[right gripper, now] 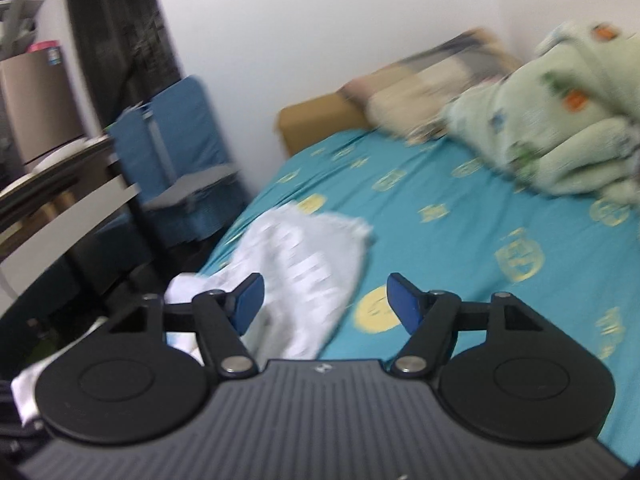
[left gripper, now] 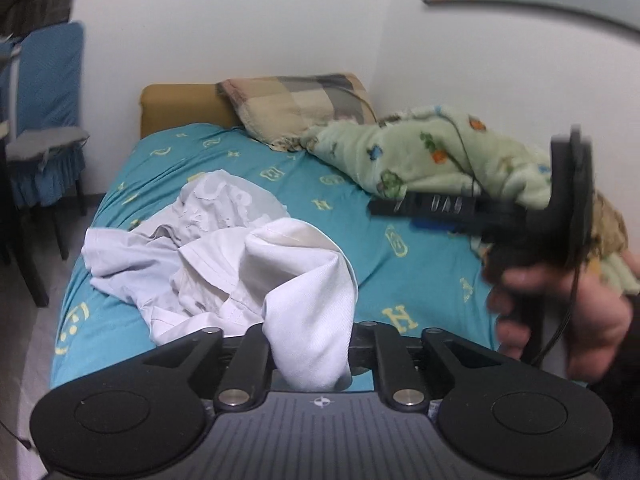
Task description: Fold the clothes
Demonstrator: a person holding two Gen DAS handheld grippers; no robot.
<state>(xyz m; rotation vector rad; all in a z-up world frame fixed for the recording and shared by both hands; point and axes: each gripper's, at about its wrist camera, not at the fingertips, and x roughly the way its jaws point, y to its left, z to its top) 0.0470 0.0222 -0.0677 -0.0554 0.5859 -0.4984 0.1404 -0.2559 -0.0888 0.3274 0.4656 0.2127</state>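
Observation:
A crumpled white garment [left gripper: 224, 248] with pale lettering lies on the teal bedsheet [left gripper: 352, 200]. One fold of it rises into my left gripper [left gripper: 308, 344], which is shut on that cloth; the cloth hides the pads. In the left wrist view a hand [left gripper: 560, 320] holds my right gripper [left gripper: 384, 208] above the sheet, to the right of the garment. In the right wrist view my right gripper [right gripper: 324, 300] stands open with its blue pads [right gripper: 248, 300] apart. The white garment [right gripper: 304, 256] lies on the sheet below and beyond them, untouched.
A checked pillow [left gripper: 296, 104] and a green fleece blanket [left gripper: 432, 156] fill the bed's far right corner. A blue-covered chair [left gripper: 48, 92] stands left of the bed. A table edge [right gripper: 60, 184] and shelves are further left. White walls close the back.

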